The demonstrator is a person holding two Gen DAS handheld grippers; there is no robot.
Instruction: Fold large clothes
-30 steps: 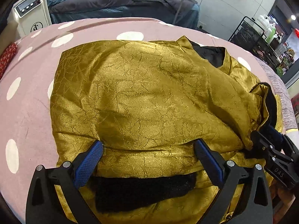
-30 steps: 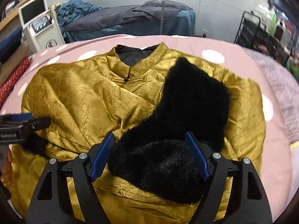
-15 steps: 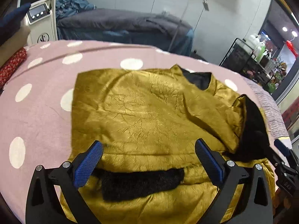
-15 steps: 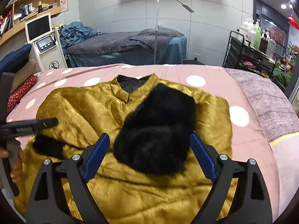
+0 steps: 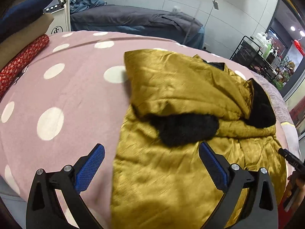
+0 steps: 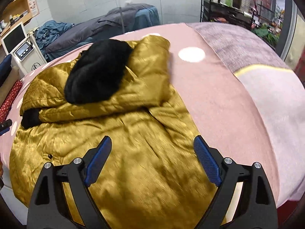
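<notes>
Both sleeves w/ black fur cuffs [image 5: 183,129] now folded across gold satin padded jacket [image 6: 133,152]. Left gripper [image 5: 151,165] & right gripper [image 6: 152,157] have pulled back, released, near bed's front edge; bottom fold next, prob.

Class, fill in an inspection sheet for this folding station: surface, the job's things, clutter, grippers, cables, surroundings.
Surface: pink dotted blanket over a bed.
Job's things: gold jacket lying flat, both sleeves folded across its front, black fur cuffs showing.
Clutter: red patterned roll at the bed's edge.
Grippers: left gripper and right gripper both open, holding nothing.
Cables: nothing seen.
Surroundings: massage bed, machine, bottle cart.
</notes>
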